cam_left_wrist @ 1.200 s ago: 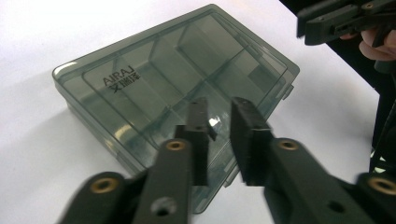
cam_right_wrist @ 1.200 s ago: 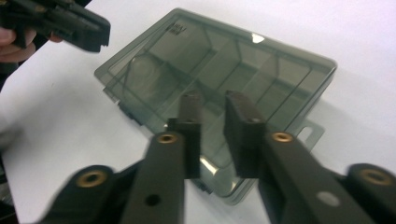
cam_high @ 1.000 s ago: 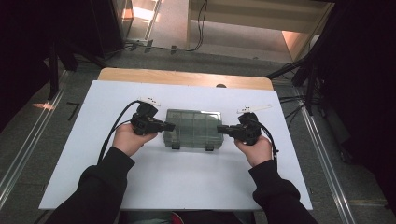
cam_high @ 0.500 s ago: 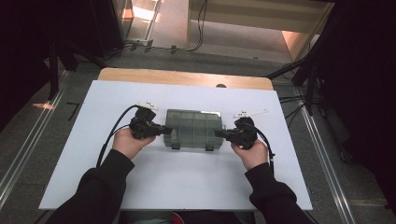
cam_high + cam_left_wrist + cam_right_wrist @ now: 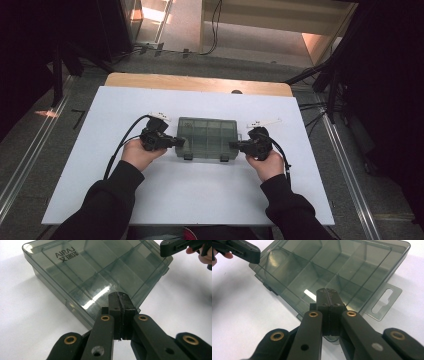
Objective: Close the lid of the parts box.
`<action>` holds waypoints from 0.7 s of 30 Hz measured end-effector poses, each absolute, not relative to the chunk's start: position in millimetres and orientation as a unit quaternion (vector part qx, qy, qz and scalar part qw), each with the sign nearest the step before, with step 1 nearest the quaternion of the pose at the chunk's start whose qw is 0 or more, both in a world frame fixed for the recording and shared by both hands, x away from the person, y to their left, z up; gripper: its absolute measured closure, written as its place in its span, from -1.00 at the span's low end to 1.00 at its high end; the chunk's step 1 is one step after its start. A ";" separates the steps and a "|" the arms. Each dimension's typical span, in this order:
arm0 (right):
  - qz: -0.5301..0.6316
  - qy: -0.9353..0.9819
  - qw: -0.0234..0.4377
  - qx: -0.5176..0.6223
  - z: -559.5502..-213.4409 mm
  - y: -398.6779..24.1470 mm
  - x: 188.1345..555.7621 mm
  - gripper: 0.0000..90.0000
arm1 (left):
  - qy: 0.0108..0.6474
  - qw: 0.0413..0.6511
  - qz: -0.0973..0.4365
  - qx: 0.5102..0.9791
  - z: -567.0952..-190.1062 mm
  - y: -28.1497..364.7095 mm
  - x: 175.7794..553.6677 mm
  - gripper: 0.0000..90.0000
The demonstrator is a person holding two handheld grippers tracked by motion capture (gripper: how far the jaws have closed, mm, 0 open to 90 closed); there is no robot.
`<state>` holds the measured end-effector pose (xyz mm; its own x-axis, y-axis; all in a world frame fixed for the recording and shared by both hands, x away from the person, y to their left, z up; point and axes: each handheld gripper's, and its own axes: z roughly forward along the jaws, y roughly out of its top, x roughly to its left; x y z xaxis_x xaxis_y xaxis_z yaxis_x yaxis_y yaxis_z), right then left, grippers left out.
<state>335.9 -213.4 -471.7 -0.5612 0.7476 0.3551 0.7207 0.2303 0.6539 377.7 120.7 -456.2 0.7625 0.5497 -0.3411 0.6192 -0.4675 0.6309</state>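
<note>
Since a second ago my clenched, empty left gripper (image 5: 176, 142) and right gripper (image 5: 234, 145) have edged toward the smoky compartment box (image 5: 207, 137) mid-surface (image 5: 200, 195), its lid down; light, rigid, slick plastic, seemingly empty, best gripped by its end walls.

A flat white board (image 5: 190, 200) covers a light wooden tabletop (image 5: 200, 82), whose far edge shows as a strip beyond it. On the board, near its middle, lies a smoky translucent plastic compartment box (image 5: 207, 137), lid closed.
</note>
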 end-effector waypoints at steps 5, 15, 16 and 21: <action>0.409 0.785 0.023 0.465 -472.5 -212.8 334.7 0.94 | 0.348 0.394 -0.047 0.850 -458.5 121.6 376.8 1.00; 0.403 0.787 0.030 0.466 -475.4 -210.9 332.1 0.95 | 0.345 0.390 -0.033 0.853 -463.1 119.9 372.0 1.00; 0.396 0.788 0.025 0.471 -475.9 -210.4 332.2 0.95 | 0.346 0.391 -0.035 0.852 -463.8 120.0 372.3 1.00; 0.402 0.790 0.031 0.462 -477.1 -209.5 331.6 0.95 | 0.348 0.398 -0.040 0.848 -465.3 121.7 372.8 1.00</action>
